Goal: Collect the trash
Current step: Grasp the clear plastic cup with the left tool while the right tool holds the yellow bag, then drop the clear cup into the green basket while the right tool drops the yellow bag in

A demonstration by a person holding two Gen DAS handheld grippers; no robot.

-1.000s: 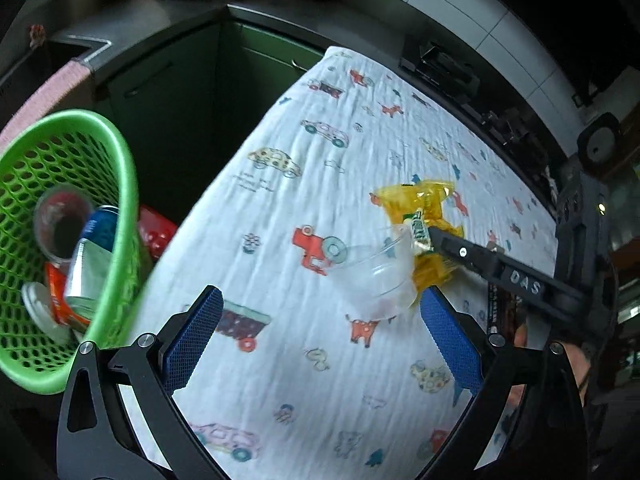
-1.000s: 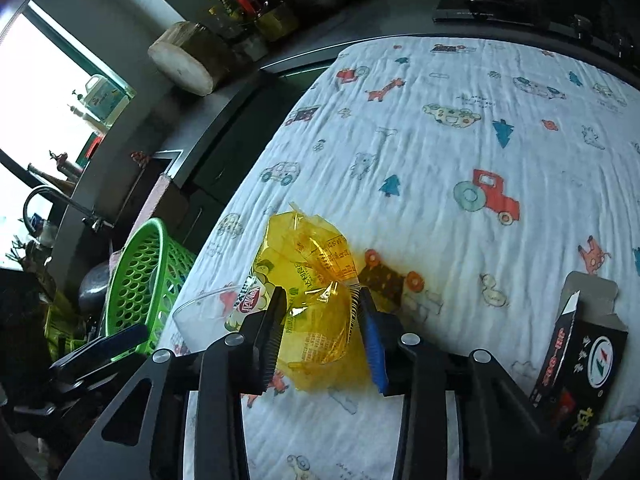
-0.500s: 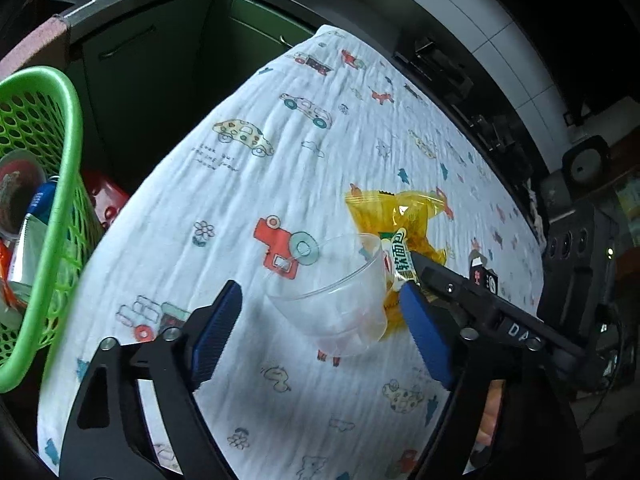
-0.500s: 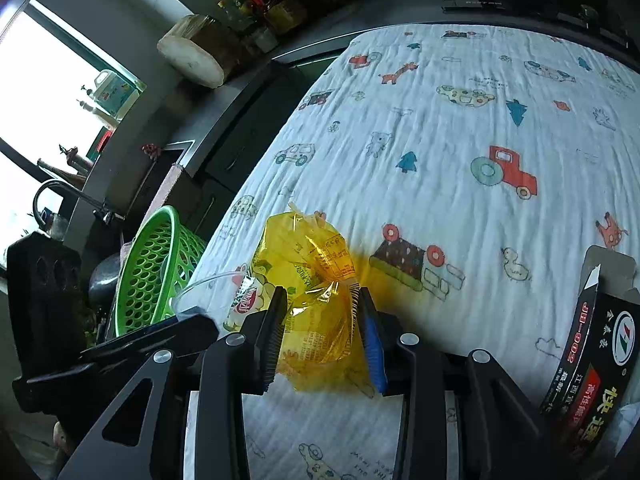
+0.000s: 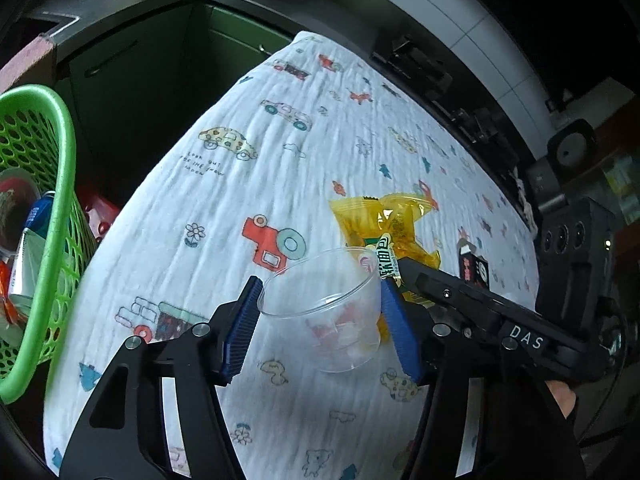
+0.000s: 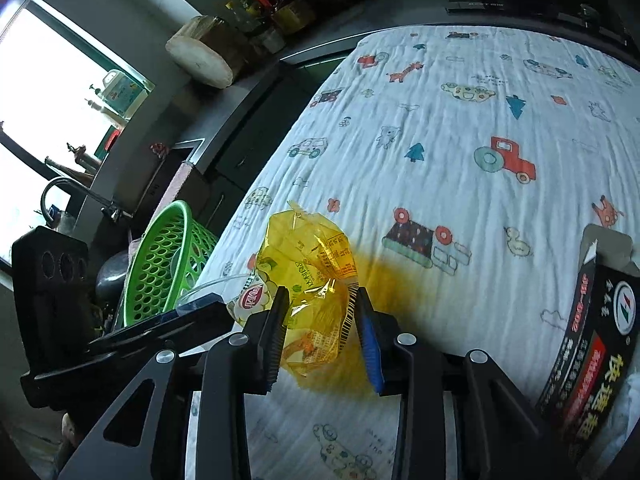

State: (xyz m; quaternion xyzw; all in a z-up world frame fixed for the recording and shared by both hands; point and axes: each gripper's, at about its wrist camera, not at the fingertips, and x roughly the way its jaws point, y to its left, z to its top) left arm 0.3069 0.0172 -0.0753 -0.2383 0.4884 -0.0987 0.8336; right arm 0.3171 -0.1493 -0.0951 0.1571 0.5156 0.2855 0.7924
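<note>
The far half of the cloth-covered surface [image 6: 460, 128] lies open. Near the front, the black carton [image 6: 592, 344] blocks the right, the green basket [image 5: 48, 184] the left edge.

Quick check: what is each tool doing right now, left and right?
Left tool: closing around the clear plastic cup, pads at its sides.
Right tool: shut on the yellow snack wrapper.
</note>
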